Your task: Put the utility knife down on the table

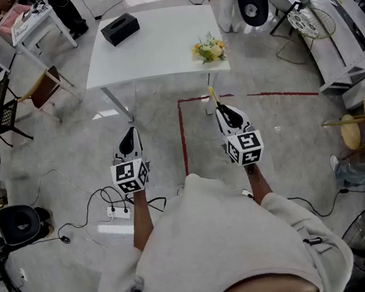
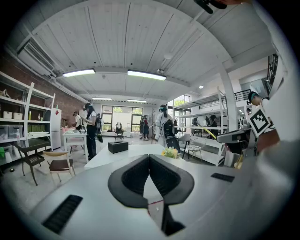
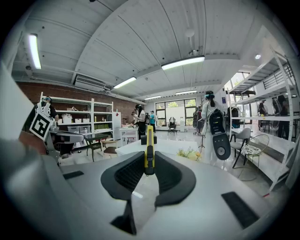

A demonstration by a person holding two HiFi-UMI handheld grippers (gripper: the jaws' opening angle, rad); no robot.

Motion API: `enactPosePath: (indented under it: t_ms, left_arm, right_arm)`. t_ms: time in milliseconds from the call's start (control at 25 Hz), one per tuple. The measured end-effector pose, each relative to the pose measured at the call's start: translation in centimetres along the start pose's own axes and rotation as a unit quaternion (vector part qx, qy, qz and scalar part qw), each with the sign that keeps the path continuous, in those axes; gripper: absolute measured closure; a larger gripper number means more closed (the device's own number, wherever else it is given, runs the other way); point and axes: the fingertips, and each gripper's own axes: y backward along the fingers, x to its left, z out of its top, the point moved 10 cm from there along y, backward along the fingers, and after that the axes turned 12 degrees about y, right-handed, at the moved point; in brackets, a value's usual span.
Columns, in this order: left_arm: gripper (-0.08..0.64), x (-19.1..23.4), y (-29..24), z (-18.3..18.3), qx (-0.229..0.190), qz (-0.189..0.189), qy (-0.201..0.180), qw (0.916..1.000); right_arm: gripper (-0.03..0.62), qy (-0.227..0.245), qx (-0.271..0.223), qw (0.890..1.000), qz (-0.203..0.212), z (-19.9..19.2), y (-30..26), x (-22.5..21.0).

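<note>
Right gripper (image 3: 149, 161): jaws closed on the utility knife (image 3: 149, 145), pads pinching the rear of its yellow body. Most of the knife projects forward beyond the tips, on edge and close to level. Whether the blade is out I cannot tell. Left gripper (image 2: 149, 161): jaws closed tip to tip, nothing between them. In the head view both grippers hang over the floor, side by side but apart. The right gripper (image 1: 221, 110) is short of the near edge of the table (image 1: 154, 44), and the knife (image 1: 213, 96) aims towards its near right corner. A bunch of flowers (image 1: 209, 49) sits at that corner and a black box (image 1: 119, 29) near the far left corner; the tabletop between them is bare. Assessment: the carry is not yet complete, and the knife is well apart from the tabletop. To do the step well, I would step forward and bring the knife over the near edge, left of the flowers. I would then lower it until the body rests flat before parting the jaws. With the grip so far back, the knife may pivot, so the descent should be slow. The left gripper (image 1: 128, 133) should stay clear.
</note>
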Motion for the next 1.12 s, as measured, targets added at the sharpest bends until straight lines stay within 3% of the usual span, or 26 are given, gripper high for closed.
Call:
enactPosePath:
  t_ms: [1120]
  left_arm:
    - [0.541,-4.6,-3.3,-0.8,0.011,0.015,-0.018,0.9997]
  right_arm:
    - [0.509,-0.009,0.001,1.0,0.026,-2.0,-0.8,-4.6]
